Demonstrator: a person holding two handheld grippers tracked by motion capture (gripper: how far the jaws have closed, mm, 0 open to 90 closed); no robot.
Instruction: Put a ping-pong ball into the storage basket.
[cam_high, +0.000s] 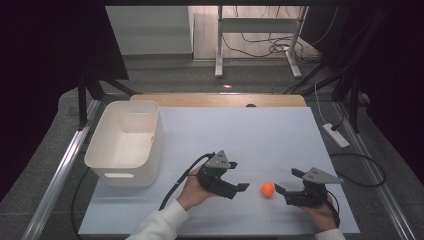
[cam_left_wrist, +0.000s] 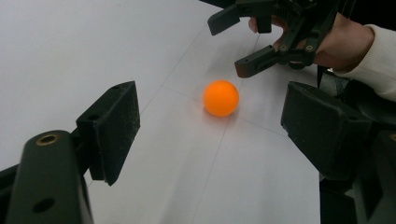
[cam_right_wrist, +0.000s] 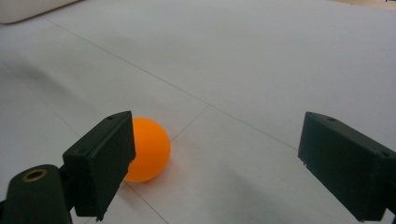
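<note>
Approach step: both grippers, left (cam_high: 243, 187) and right (cam_high: 281, 190), released, flank the orange ball (cam_high: 268, 189) at lower centre; closing comes next.

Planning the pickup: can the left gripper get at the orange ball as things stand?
Probably yes. The left gripper is open, aimed at the orange ball, with bare table between them.

No readable text, label, brand, number or sign appears anywhere.

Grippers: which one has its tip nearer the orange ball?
The right gripper; its jaw tip sits just beside the ball, while the left gripper leaves a wider gap.
</note>
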